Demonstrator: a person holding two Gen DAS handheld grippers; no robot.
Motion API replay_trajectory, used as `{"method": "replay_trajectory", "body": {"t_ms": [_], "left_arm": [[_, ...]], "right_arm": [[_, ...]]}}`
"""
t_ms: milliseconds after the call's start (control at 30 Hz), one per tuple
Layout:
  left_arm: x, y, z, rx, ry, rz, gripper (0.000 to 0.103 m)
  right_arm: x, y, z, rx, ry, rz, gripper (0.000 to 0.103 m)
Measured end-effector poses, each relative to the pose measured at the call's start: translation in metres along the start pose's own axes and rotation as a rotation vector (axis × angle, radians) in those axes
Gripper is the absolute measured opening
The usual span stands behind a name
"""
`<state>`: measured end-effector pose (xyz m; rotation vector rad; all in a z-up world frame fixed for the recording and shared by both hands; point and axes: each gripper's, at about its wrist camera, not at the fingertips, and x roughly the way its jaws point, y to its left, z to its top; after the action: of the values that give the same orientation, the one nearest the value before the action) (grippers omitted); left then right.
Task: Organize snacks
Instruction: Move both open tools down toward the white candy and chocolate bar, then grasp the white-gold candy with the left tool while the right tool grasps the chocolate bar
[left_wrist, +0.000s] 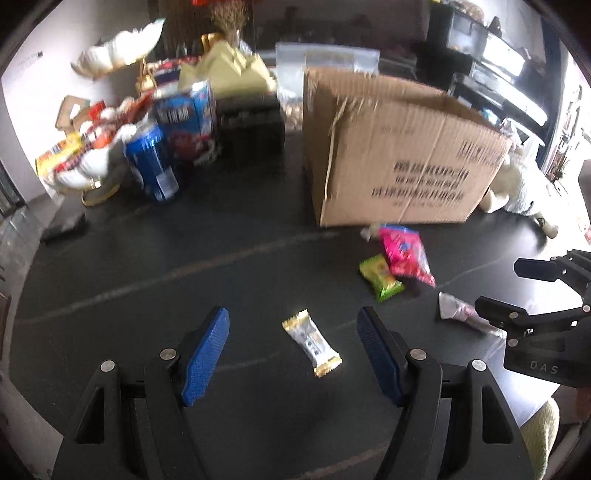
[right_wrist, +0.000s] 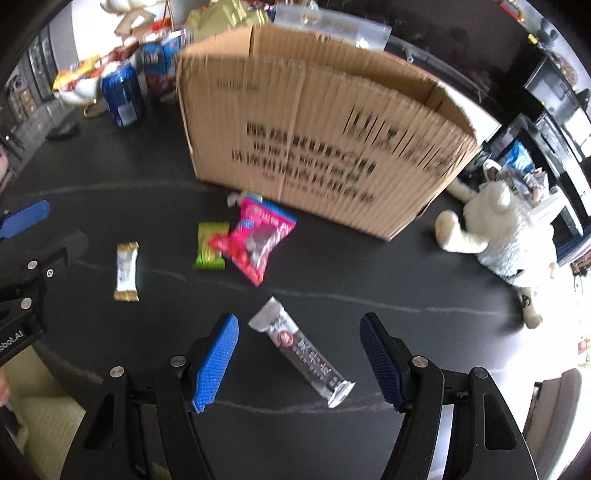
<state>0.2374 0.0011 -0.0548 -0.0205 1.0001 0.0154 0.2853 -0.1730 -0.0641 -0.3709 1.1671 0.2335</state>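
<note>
The dark bench (left_wrist: 155, 266) is streaked with pale veins. At its far left a heap of snack packs (left_wrist: 74, 155), a blue can (left_wrist: 149, 166) and a blue carton (left_wrist: 188, 118) crowd against a white wall, all smeared by motion blur. The left tongs (left_wrist: 293, 354) stand released, blue pads wide apart, with a white gold-ended bar (left_wrist: 312, 341) lying flat on the bench between them, touching neither pad. Open bench lies ahead of them up to the can and a black crate (left_wrist: 251, 125). Right of centre stands an open cardboard box (right_wrist: 317, 140); its print is too blurred to read and its inside is hidden. Just before its near wall lie a pink packet (right_wrist: 256, 240) and a green packet (right_wrist: 210, 245), touching; a small pale wrapper behind the pink one is hard to make out. The right tongs (right_wrist: 299, 354) are also released, straddling a long grey bar (right_wrist: 301, 350) that lies slantwise and free of both pads. Further right a white plush sheep (right_wrist: 498, 232) lies beside the box corner, near the bench's curved edge, with dark shelving behind
</note>
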Motion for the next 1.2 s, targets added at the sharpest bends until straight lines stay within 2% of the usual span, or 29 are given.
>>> {"method": "replay_trajectory", "body": {"t_ms": [200,467,600,700,900,1067,1200], "left_arm": [[0.02,0.001,-0.008,-0.013,0.047,0.006,0.064],[0.042,-0.006,-0.01,-0.01,0.105,-0.001,0.06],[0.052,-0.01,-0.008,-0.009,0.132,0.003,0.052],[0.059,-0.012,-0.009,-0.011,0.141,0.012,0.051],[0.065,-0.017,-0.009,-0.006,0.158,0.01,0.05],[0.067,-0.017,-0.008,-0.012,0.167,-0.007,0.043],[0.069,-0.016,-0.01,-0.02,0.18,-0.011,0.042]], "right_arm": [[0.021,0.004,-0.007,-0.009,0.05,0.004,0.062],[0.045,-0.004,-0.012,0.018,0.11,0.017,0.05],[0.053,-0.005,-0.014,0.025,0.129,0.031,0.049],[0.058,-0.006,-0.016,0.034,0.144,0.047,0.045],[0.061,-0.011,-0.019,0.06,0.147,0.084,0.038],[0.058,-0.016,-0.021,0.077,0.137,0.117,0.02],[0.053,-0.01,-0.02,0.077,0.134,0.143,0.018]]}}
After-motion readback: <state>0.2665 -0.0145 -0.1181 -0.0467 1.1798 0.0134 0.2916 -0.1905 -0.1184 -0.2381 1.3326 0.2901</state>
